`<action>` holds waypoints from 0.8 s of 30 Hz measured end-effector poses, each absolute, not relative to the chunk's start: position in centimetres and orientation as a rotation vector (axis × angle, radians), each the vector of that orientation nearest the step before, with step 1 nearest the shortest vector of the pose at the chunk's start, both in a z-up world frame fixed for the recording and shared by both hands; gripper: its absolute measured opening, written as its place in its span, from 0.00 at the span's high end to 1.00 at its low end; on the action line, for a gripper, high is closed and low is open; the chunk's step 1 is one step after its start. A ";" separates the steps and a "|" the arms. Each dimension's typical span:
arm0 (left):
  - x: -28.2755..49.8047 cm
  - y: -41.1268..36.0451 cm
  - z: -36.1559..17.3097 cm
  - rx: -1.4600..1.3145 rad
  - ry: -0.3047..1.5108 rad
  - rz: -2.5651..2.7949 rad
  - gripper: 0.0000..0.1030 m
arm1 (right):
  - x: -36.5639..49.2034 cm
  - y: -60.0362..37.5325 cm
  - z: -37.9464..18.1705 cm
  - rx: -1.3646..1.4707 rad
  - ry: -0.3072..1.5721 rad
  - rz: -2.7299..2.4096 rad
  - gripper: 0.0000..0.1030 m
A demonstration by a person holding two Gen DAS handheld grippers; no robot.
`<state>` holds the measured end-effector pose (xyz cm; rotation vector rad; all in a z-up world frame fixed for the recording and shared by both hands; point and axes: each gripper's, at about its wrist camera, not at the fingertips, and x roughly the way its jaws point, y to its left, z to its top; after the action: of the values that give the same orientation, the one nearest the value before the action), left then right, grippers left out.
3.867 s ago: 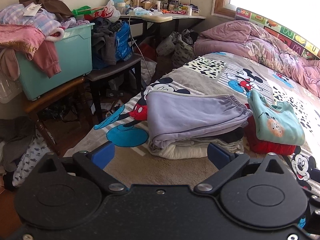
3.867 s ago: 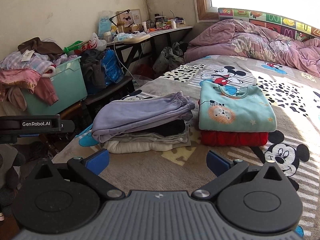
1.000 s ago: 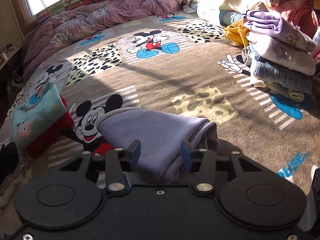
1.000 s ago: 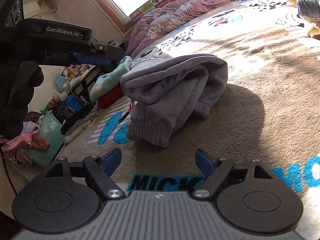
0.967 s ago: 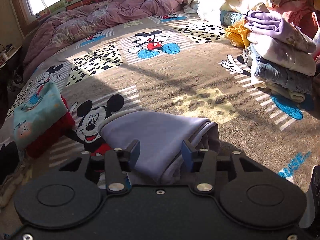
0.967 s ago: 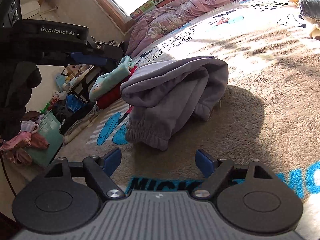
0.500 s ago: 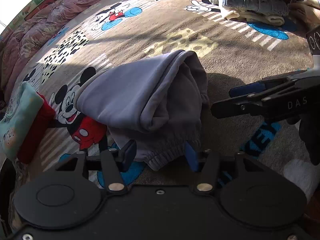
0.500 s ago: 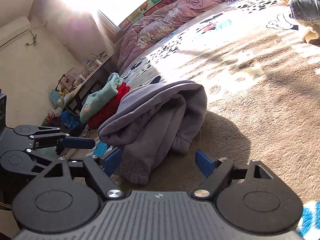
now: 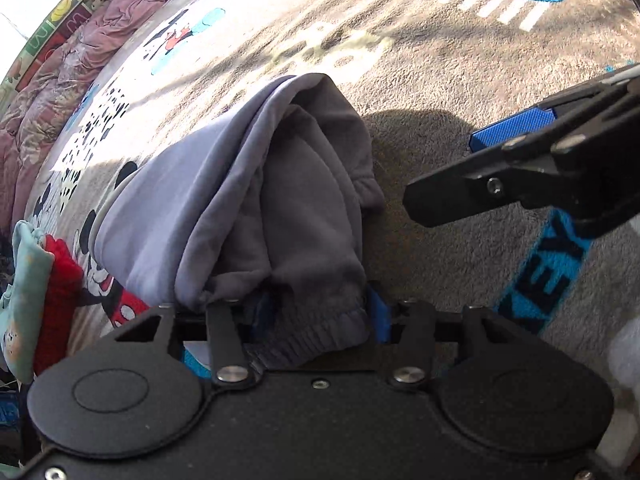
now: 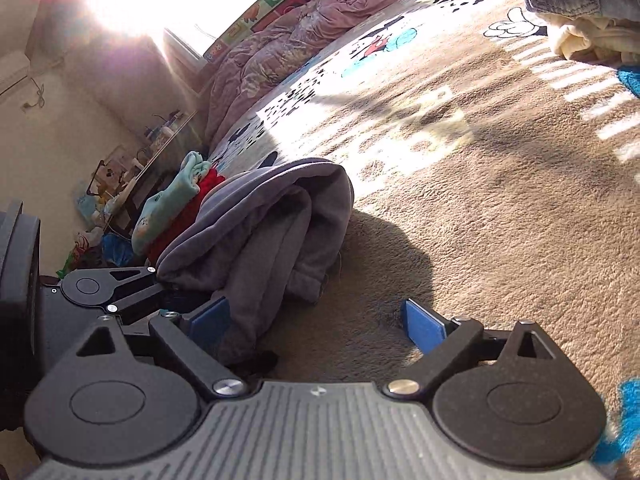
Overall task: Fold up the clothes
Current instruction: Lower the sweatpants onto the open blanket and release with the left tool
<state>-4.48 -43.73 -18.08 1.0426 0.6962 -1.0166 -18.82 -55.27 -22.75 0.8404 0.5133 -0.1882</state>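
A: Two grippers work at one garment. The purple sweatpants point(image 9: 248, 200) lie bunched on the Mickey Mouse blanket point(image 9: 460, 60) that covers the bed.

B: Where does the left gripper point(image 9: 318, 316) sit against the sweatpants?

A: At their near end. Its jaws have just been closing, and the ribbed cuff of the sweatpants lies between them. The blue pad on one side touches the cloth; the other pad is mostly hidden behind the folds, so it looks like a pinch on the cuff.

B: And the right gripper point(image 10: 316, 320)?

A: Its jaws are spread wide and have just been opening further. One blue pad stands just beside the hanging leg of the sweatpants, the other is well apart from them, over bare blanket. Nothing is pressed between them.

B: What else is near the sweatpants?

A: Beyond them, toward the bed's edge, a teal top point(image 10: 168, 204) lies on a red garment point(image 10: 188, 216). On the far side of the sweatpants, by the window, a pink quilt point(image 10: 304, 44) is heaped up. Well apart from the sweatpants, at the other edge of the bed, a stack of clothes point(image 10: 580, 8) shows denim over cream cloth.
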 end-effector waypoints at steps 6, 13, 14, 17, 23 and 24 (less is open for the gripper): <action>-4.6 -41.3 -16.2 1.133 0.592 -0.992 0.81 | -18.9 -55.4 -22.5 0.832 0.510 -0.183 0.10; -4.5 -36.1 -16.7 1.380 0.421 -0.861 0.83 | -18.9 -55.1 -22.1 0.796 0.503 -0.206 0.10; -4.3 -35.3 -16.8 1.403 0.410 -0.840 0.83 | -18.9 -55.0 -22.1 0.790 0.504 -0.210 0.10; -3.4 -32.4 -17.2 1.475 0.390 -0.771 0.83 | -18.8 -54.7 -22.1 0.773 0.508 -0.221 0.10; -1.4 -26.5 -18.2 1.554 0.439 -0.667 0.83 | -18.6 -54.4 -22.4 0.802 0.492 -0.216 0.10; -1.0 -25.5 -18.3 1.565 0.448 -0.648 0.83 | -18.5 -54.3 -22.5 0.806 0.491 -0.216 0.10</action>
<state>-1.00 -25.55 -18.35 1.5655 0.4482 -0.6482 -18.52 -54.30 -22.48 0.8062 0.4906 -0.2157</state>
